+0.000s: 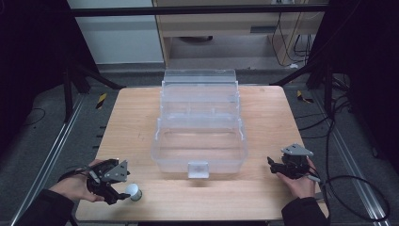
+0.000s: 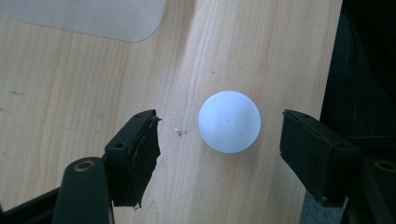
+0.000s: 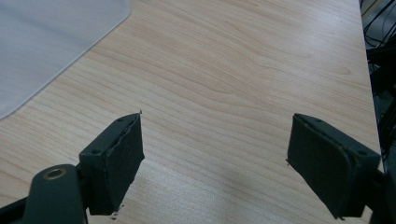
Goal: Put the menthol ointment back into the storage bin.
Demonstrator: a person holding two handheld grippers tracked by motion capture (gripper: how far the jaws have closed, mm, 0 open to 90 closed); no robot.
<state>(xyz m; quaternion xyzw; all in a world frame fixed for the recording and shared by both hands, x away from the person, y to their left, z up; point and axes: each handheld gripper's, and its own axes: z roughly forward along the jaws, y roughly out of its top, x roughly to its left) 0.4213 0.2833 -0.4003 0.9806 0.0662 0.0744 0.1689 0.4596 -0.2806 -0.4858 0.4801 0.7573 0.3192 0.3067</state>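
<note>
low down, left gripper (image 2: 219, 135) spread wide astride white ball (image 2: 229, 121) — untouched, right gripper (image 3: 215, 158) wide — level

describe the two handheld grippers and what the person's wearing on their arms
Both the left gripper and the right gripper are black, each topped by a grey three-cornered plate and trailing a black cable. Their jaws are blocky black bars faced with dark, slightly frayed pads. The person's sleeves are dark, reaching to the wrists.
</note>
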